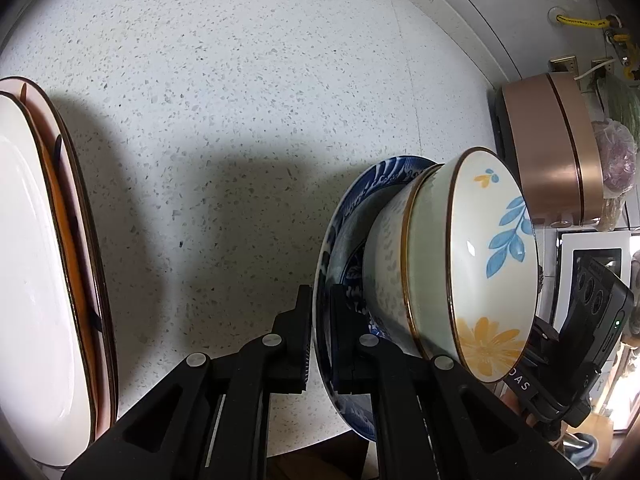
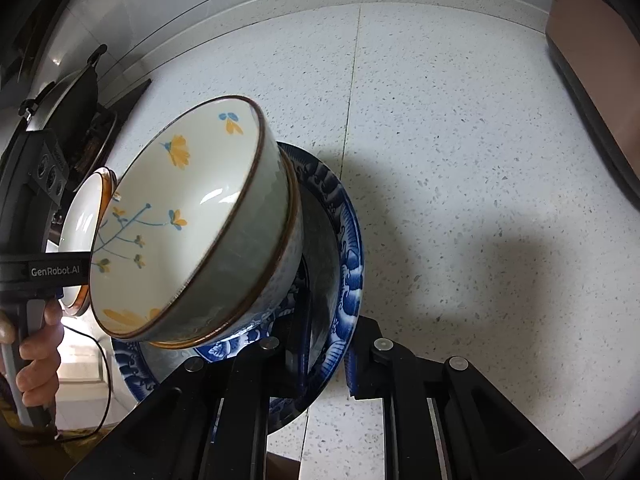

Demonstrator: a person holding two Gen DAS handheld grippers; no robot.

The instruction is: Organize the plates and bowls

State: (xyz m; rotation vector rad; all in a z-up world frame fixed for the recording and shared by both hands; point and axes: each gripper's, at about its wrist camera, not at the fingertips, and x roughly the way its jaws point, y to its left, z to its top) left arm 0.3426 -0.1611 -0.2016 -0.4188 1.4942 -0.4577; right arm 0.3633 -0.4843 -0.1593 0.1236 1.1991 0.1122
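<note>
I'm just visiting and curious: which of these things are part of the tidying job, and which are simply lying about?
Part of the job:
- blue patterned plate, gripped at its rim by both the left claw and the right claw
- two nested flowered bowls on that plate
- stacked plates to the left

Just lying about:
- copper-coloured appliance
- bagged items
- speckled counter

**Even light, hard shadows, heavy fisheye bend**

I see a brightly lit white speckled desk (image 1: 248, 80) in both wrist views. Dark, fairly sharp shadows fall across it, one beside the blue patterned plate (image 2: 344, 248). Small glare spots sit on the glaze inside the floral bowl (image 2: 176, 216) and on the white plate (image 1: 32, 240). Straight seams curve toward the edges, and the corners go black. The bowl's near rim looks slightly soft.
</note>
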